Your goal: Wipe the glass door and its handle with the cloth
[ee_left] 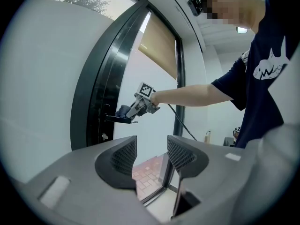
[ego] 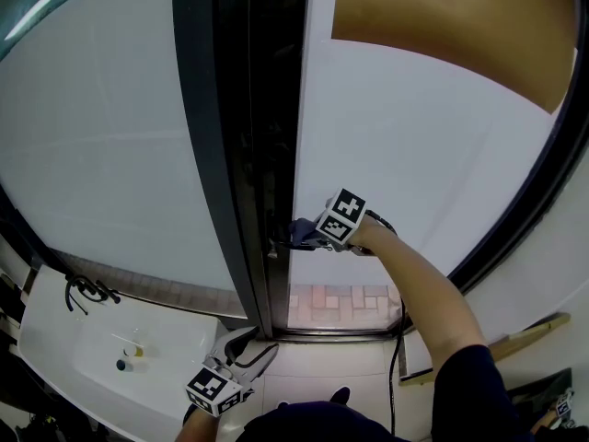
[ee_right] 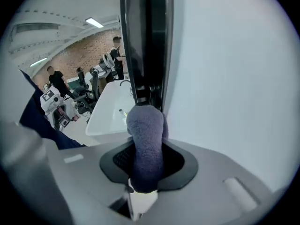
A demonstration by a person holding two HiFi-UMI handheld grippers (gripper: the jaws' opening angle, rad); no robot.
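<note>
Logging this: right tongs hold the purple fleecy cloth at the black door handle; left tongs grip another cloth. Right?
No: the left gripper view shows the left tongs open and empty. The right tongs hold the purple fleecy cloth at the black door handle.

I read bright daylight thru the glass door (ego: 405, 155), its frame (ego: 235, 155) backlit near-black, heavy fisheye w/ dark vignette corners.

White washbasin (ego: 55, 339) at eight o'clock, a black faucet (ego: 87, 290) on it; tan roller blind (ego: 442, 26) up at one o'clock.
</note>
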